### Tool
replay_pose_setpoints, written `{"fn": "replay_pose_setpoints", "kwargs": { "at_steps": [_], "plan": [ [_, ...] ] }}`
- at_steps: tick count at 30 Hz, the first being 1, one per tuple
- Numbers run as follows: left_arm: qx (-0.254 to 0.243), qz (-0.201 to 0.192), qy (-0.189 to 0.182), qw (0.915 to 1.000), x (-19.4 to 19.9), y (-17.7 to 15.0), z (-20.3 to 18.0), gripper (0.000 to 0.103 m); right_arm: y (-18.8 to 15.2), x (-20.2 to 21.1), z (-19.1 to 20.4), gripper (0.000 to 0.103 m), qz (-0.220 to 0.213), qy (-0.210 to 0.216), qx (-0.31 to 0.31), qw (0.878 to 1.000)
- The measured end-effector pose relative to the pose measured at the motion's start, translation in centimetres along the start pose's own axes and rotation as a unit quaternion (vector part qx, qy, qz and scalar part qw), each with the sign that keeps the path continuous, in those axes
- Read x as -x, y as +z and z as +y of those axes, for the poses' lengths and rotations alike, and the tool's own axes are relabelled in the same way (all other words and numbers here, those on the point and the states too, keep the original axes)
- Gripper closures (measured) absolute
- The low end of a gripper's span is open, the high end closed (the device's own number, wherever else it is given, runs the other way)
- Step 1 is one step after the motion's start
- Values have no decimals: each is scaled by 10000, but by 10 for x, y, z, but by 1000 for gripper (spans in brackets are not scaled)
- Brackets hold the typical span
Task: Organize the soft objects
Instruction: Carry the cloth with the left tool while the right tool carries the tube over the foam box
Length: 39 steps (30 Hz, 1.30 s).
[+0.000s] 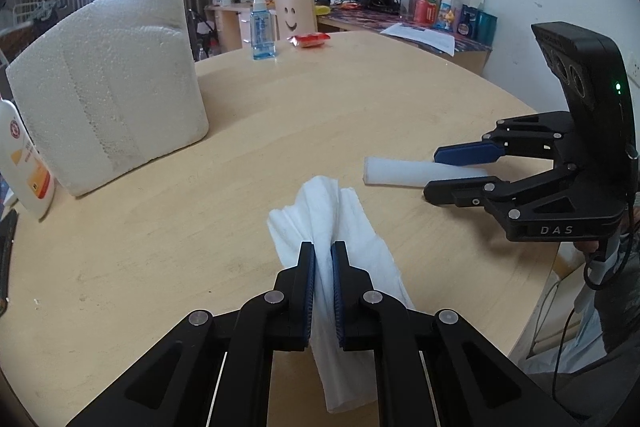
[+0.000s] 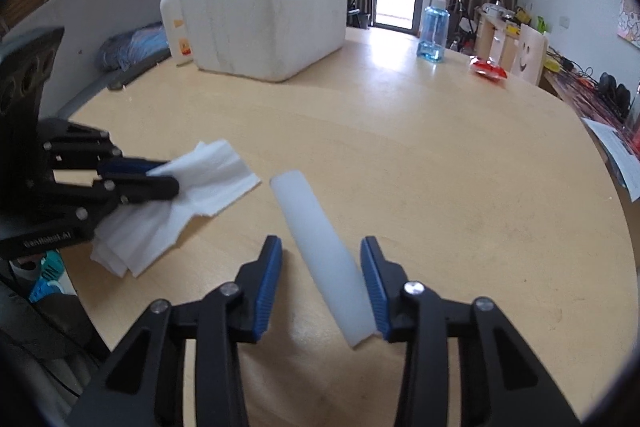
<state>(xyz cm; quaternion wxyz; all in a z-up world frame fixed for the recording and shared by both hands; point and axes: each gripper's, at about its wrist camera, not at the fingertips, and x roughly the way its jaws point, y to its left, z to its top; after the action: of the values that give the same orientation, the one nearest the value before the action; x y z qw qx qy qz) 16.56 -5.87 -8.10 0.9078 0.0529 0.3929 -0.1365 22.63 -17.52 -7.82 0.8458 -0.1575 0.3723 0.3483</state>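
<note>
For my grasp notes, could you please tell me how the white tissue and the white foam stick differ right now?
The tissue is thin, crumpled and spread out; the foam stick is one straight, thick bar. The left tongs are shut on the tissue, while the foam stick lies between the right tongs, one pad not touching. Both are white and on the table.

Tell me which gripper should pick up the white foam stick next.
Right. The right gripper already straddles the foam stick on the table, one pad touching it and the other still clear. The left gripper is shut on the white tissue, so it is occupied.
</note>
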Motion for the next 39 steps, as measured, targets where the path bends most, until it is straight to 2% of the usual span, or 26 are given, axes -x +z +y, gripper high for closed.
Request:
{"fn": "replay_pose_setpoints", "kwargs": {
  "at_steps": [10, 14, 19, 23, 30, 32, 39],
  "plan": [
    [129, -120, -31, 9998, 4, -3, 5, 94, 4, -2, -3, 76, 26, 63, 71, 10000],
    [215, -159, -24, 9996, 5, -4, 9, 94, 6, 4, -7, 79, -54, 106, -267, 9996],
    [367, -263, 18, 9990, 11, -3, 16, 94, 8, 20, -6, 79, -427, 248, -729, 9961],
    [456, -362, 93, 9983, 17, -3, 20, 94, 8, 30, 1, 79, -713, 384, -1063, 9910],
    [597, -531, 192, 9966, 33, -8, 27, 94, 3, 38, 6, 79, -942, 534, -1692, 9796],
    [623, -603, 309, 9958, 41, -10, 29, 94, 1, 43, 14, 79, -1069, 381, -1802, 9771],
    [665, -893, 649, 9917, 70, -13, 35, 94, 12, 64, 55, 79, -1599, -181, -1504, 9754]
  ]
}}
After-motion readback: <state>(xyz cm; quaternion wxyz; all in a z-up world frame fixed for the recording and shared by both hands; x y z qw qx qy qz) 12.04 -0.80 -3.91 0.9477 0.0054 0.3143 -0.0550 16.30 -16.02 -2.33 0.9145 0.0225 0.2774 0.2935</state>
